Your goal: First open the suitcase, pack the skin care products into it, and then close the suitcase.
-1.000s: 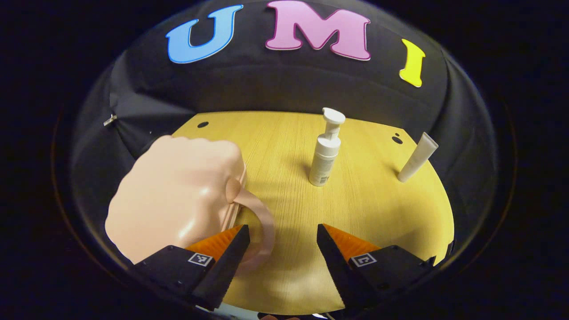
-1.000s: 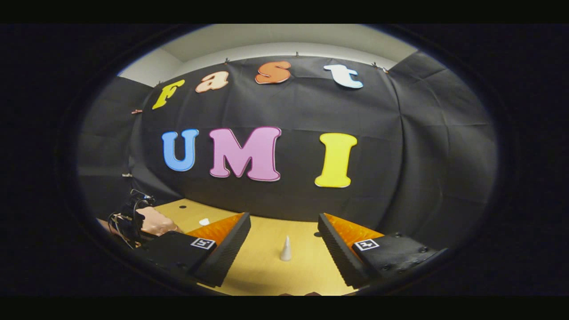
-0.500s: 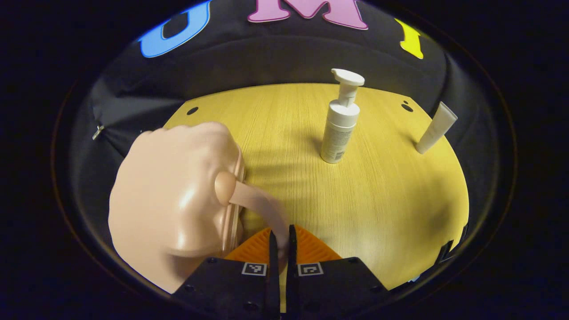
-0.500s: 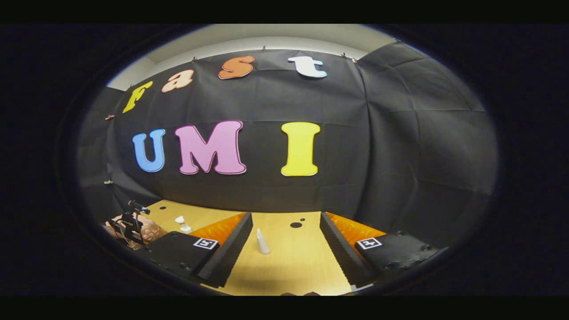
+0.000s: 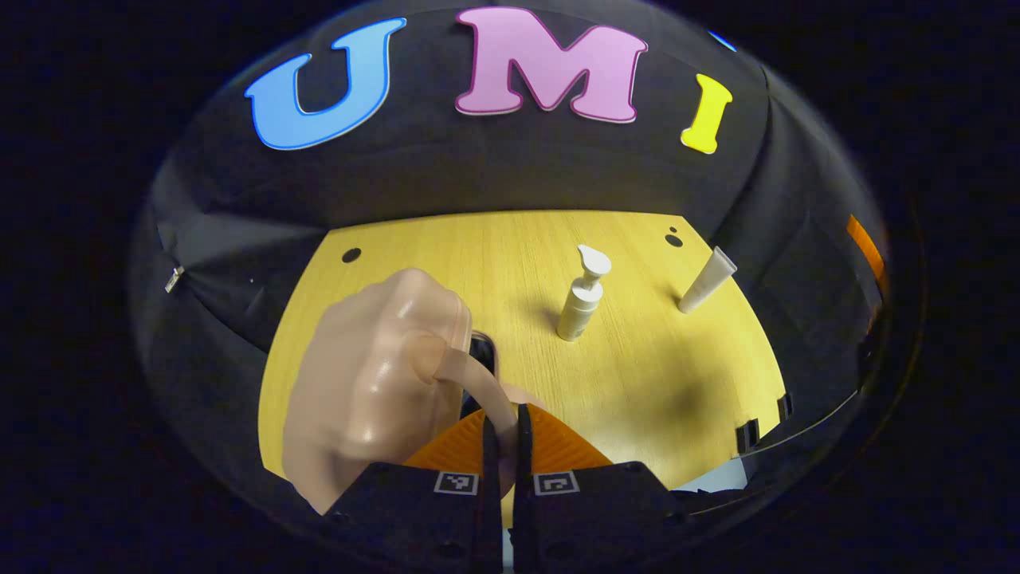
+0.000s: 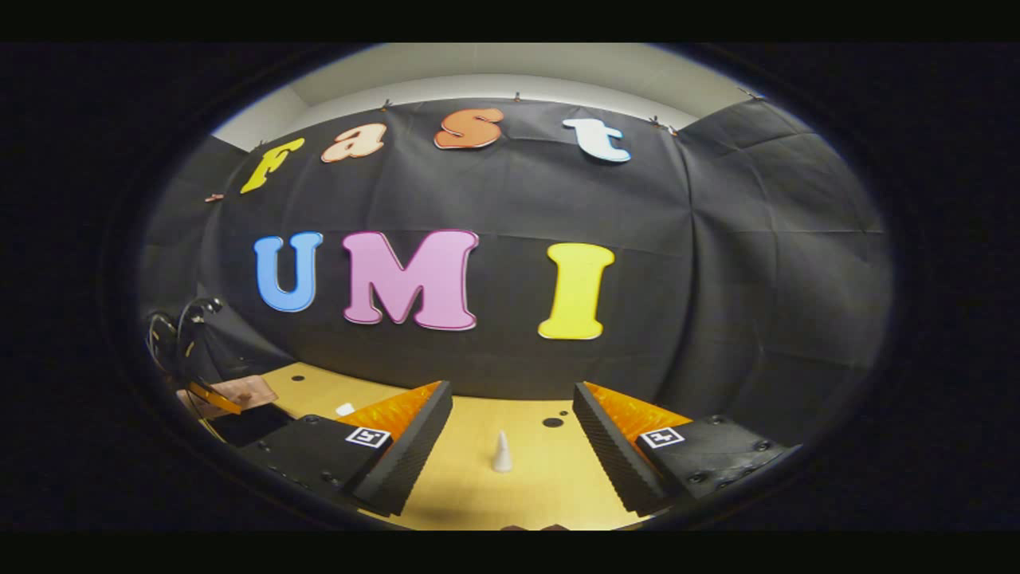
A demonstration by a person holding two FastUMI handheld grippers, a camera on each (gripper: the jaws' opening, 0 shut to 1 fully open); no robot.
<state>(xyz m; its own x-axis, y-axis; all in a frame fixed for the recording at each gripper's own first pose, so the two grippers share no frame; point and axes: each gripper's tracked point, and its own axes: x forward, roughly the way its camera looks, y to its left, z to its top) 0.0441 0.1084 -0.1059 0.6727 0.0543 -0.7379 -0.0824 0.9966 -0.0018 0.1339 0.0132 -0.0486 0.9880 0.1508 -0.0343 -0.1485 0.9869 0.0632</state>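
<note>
Here, items are running left to right.
Suitcase (image 5: 370, 383): pink shell, at left of the table (image 5: 637, 375), now tilting up; a dark gap is appearing under its lid, unlike half a second ago.
Handle (image 5: 478, 391): loop being pinched by the left gripper (image 5: 502, 434), jaws closed on it.
Pump bottle (image 5: 582, 295): standing upright mid-table, not yet packed.
Tube (image 5: 705, 279): waiting near the far right edge.
Right gripper (image 6: 510, 434): hovering with jaws apart, holding nothing.
Meaning: opening is likely underway.

You get bright overhead light on the table (image 5: 653, 383), glare on the suitcase (image 5: 374, 383) near its handle, soft shadows beside the pump bottle (image 5: 582, 295), curved fisheye edges
</note>
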